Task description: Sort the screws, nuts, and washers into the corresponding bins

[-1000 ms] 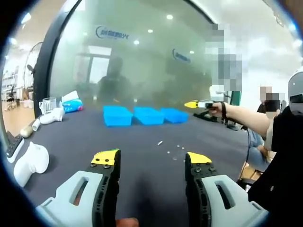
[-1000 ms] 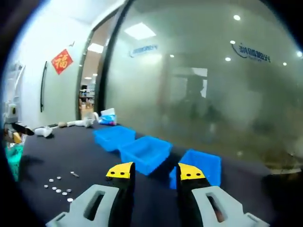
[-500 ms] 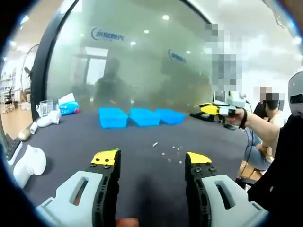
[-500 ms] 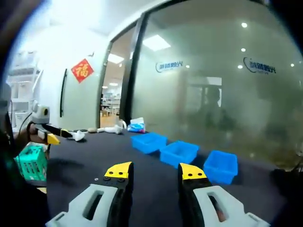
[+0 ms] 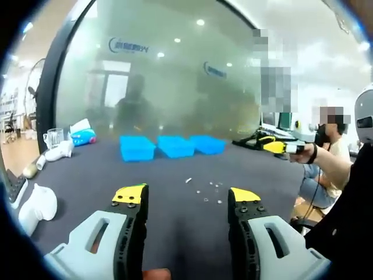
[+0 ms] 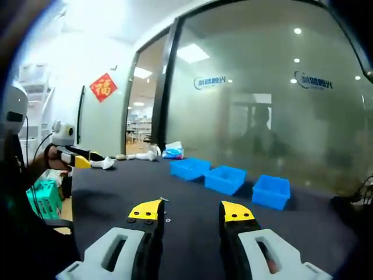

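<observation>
Yellow-tipped fingers of the left gripper (image 5: 186, 195) stand apart and empty; small silvery screws, nuts and washers (image 5: 205, 188) lie scattered on the dark desk (image 5: 87, 169) just ahead, nearer this gripper. Beyond, three blue plastic bins (image 5: 172, 146). The right gripper (image 6: 191, 210) is likewise apart and empty.
</observation>
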{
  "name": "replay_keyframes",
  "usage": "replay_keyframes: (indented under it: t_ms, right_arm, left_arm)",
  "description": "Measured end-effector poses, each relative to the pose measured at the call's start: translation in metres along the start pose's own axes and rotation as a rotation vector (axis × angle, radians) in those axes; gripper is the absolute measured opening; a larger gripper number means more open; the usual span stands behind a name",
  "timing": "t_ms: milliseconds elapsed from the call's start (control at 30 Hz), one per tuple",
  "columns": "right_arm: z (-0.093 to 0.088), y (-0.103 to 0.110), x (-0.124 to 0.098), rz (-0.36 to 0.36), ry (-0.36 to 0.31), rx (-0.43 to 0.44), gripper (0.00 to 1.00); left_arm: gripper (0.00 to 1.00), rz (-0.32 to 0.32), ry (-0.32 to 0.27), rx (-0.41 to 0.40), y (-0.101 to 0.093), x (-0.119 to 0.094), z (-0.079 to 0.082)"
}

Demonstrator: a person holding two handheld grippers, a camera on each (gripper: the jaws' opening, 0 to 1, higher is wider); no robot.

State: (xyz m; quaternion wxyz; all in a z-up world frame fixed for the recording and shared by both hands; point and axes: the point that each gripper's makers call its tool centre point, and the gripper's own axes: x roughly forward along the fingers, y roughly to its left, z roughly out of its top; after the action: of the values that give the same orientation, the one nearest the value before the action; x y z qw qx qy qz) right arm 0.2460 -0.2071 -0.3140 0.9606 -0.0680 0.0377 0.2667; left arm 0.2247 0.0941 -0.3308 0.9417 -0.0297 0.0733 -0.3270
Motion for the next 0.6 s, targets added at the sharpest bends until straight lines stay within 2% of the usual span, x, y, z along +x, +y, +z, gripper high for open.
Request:
replay_keyframes:
  t_ms: [200, 333, 600]
  right_arm:
    - [-0.004, 0.01, 0.001, 0.091, 0.046, -0.025, 0.33]
    - [-0.004, 0.015, 0.005, 0.147, 0.053, -0.01, 0.33]
    - [-0.014, 0.03, 0.02, 0.269, 0.112, -0.073, 0.34]
  left_arm:
    - [0.53, 0.0, -0.003, 0.008, 0.0, -0.001, 0.002]
    - [0.53, -0.014, 0.007, 0.009, -0.004, 0.001, 0.0]
    - [0.53, -0.019, 0.011, 0.011, -0.004, 0.0, -0.002]
